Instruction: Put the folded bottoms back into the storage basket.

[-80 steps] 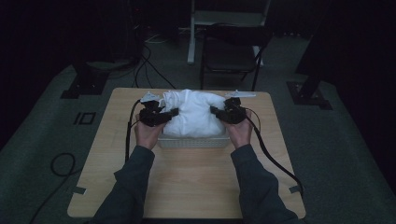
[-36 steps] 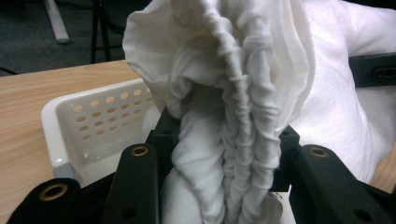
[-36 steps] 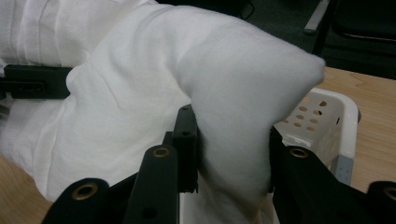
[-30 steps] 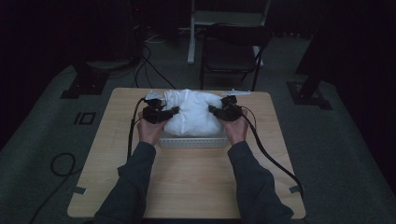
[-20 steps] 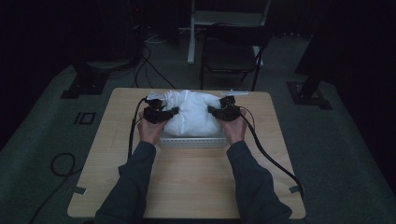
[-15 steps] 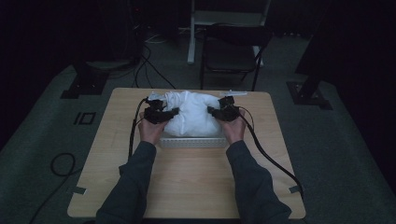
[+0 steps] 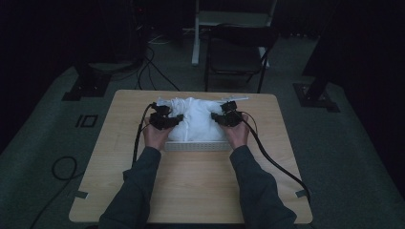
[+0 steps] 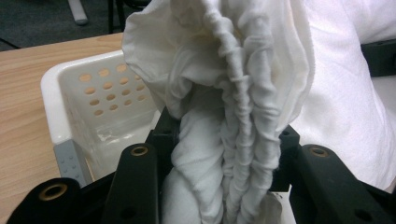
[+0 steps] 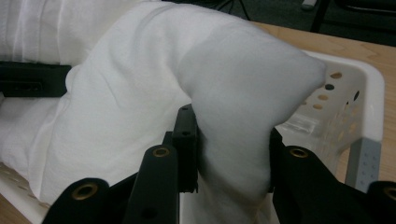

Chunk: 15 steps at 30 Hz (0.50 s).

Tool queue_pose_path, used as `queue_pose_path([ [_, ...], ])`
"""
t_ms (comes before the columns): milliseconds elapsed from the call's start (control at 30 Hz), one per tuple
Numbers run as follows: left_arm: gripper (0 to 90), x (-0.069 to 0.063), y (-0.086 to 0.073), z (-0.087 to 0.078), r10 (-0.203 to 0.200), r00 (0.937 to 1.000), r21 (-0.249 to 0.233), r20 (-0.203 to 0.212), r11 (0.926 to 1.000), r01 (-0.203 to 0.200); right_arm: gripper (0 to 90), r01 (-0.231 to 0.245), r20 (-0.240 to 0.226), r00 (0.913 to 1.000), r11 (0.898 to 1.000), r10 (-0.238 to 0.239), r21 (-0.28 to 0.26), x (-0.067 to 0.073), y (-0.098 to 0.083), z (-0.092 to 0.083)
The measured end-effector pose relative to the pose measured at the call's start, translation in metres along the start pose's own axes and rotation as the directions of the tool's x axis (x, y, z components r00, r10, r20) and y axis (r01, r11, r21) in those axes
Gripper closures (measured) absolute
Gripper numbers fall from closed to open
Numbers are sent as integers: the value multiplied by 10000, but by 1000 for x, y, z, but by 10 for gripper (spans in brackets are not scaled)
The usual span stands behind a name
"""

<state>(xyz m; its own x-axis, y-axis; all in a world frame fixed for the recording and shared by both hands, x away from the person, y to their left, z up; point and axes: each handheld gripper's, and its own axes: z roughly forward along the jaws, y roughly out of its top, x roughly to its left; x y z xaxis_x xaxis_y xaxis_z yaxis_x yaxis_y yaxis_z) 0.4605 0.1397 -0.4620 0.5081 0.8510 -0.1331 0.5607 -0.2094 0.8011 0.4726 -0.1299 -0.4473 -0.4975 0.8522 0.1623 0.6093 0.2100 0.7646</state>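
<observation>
White cloth [image 7: 197, 119] bunched, puckered, seemingly heaped over basket [image 8: 70, 100].

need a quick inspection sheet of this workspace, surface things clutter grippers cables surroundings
surface: light wooden table, bare in front of the person.
job's things: white cloth heaped in a white perforated basket at the far middle of the table.
clutter: a pale thin item on the table behind the basket, too small to tell what.
grippers: left gripper shut on a gathered fold of the cloth; right gripper shut on a smooth fold of it.
cables: black cable trails from the right gripper across the table; another from the left; more on the floor.
surroundings: dark room, grey floor, chair beyond the table.
</observation>
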Motion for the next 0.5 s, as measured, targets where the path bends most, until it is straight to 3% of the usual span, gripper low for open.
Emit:
queue_pose_path([
  [500, 571, -9, -10, 11, 60, 9990, 852, -432, 9964, -23, 699, 17, 177, 9998, 9982, -27, 594, -3, -13, 10],
])
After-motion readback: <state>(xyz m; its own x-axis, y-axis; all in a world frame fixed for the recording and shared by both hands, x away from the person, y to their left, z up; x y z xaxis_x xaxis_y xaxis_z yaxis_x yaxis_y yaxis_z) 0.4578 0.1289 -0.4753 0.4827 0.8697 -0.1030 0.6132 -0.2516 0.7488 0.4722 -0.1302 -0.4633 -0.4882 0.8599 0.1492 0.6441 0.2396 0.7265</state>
